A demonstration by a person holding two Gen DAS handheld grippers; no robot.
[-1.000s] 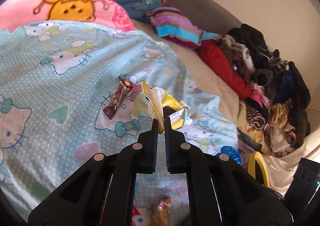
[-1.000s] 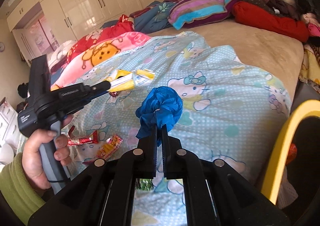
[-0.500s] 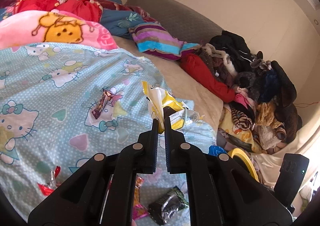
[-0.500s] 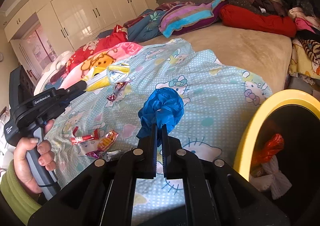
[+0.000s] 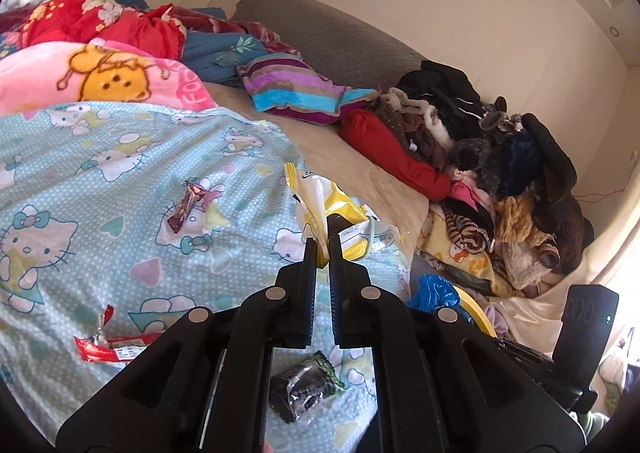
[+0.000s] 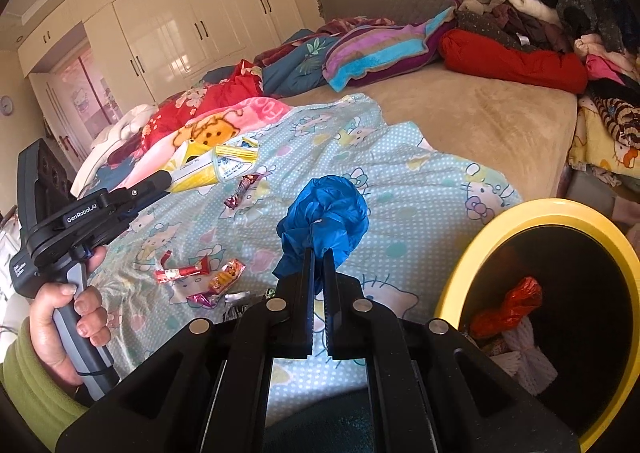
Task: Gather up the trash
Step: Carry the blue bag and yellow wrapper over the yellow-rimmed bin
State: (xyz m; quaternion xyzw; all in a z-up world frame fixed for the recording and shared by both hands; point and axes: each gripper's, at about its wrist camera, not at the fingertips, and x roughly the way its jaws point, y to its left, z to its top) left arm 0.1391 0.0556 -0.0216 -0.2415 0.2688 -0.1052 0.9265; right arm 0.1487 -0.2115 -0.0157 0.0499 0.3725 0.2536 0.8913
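I had my left gripper [image 5: 323,243] clamped tight on a crumpled yellow-and-white plastic snack bag [image 5: 336,213], held clear above the pale blue cartoon-cat bedsheet [image 5: 120,181]. My right gripper [image 6: 318,259] was pinched shut on a bunched blue plastic bag [image 6: 324,213], just left of the round yellow-rimmed bin [image 6: 500,221], whose dark inside already showed a red foil scrap [image 6: 508,305]. Loose trash lay on the sheet: a brown candy wrapper [image 5: 186,205], a red wrapper [image 5: 108,347] and a black-and-green packet [image 5: 304,385] close under my left gripper. I judged the risks to be these. Each grip was only on a thin edge of slippery film, so a quick swing toward the bin could let a bag slide out onto the bed or the floor. The blue bag was puffy and could catch on the rim instead of dropping in. With both hands heading for one opening, the tools could knock together there.
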